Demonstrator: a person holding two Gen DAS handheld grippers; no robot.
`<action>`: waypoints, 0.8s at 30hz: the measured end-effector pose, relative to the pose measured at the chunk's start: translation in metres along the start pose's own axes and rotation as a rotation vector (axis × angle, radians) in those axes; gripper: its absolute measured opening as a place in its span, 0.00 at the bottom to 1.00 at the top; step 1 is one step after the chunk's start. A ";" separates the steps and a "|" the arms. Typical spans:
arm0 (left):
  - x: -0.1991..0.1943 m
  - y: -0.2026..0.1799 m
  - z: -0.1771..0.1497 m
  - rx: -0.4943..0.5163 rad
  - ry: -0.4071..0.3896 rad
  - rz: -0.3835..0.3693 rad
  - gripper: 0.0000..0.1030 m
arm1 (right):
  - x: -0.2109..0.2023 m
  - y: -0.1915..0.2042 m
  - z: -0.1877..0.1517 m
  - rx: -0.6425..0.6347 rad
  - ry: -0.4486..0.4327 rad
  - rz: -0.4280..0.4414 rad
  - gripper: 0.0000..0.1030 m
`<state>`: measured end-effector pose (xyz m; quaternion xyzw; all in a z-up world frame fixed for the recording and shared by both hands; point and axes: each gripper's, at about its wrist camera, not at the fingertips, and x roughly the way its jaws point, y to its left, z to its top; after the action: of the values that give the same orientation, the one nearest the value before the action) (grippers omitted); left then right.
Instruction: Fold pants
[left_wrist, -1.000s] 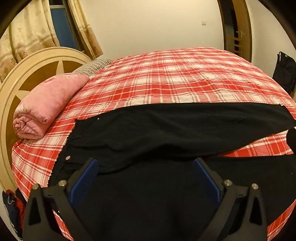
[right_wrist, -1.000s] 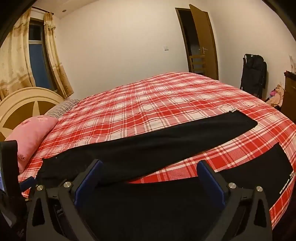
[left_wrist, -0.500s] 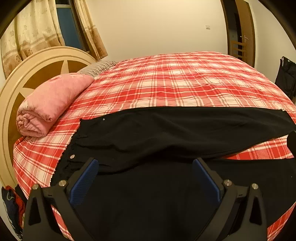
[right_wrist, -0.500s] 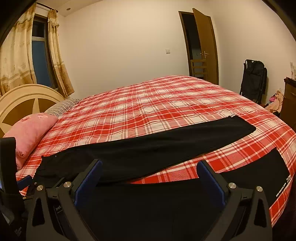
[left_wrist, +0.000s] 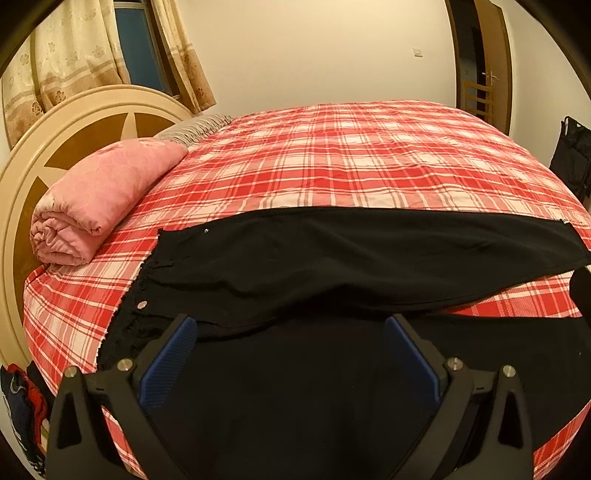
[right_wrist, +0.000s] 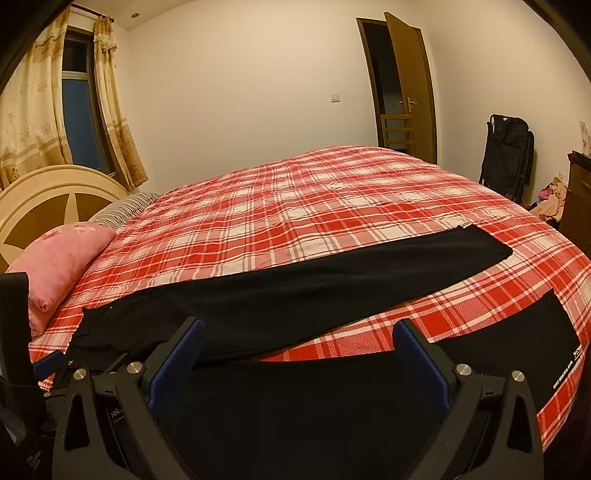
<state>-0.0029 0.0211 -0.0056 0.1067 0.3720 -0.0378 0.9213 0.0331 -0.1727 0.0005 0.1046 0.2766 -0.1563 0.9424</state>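
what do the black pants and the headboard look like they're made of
Pants: soft matte woven or knit cloth, judging by limp folds and no shine; exact fibre unclear. Headboard: likely wood painted glossy cream with brown panels, given its smooth hard curved rim.

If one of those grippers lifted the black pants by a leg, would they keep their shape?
Probably not. The black pants lie flat with soft creases on the checked bedspread, so they would likely droop and trail. The metal button hints at a heavier waist that may lag behind.
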 end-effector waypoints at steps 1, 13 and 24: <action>0.000 0.001 0.000 -0.001 0.002 -0.001 1.00 | 0.000 0.000 0.000 0.001 0.001 0.000 0.99; -0.002 0.000 0.000 -0.008 0.002 0.000 1.00 | 0.000 0.001 0.000 0.003 0.002 0.002 0.99; -0.002 0.002 0.001 -0.008 0.005 0.002 1.00 | 0.001 0.000 -0.001 0.006 0.009 0.004 0.99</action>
<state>-0.0037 0.0223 -0.0034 0.1033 0.3743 -0.0352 0.9209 0.0333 -0.1722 -0.0005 0.1088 0.2799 -0.1547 0.9412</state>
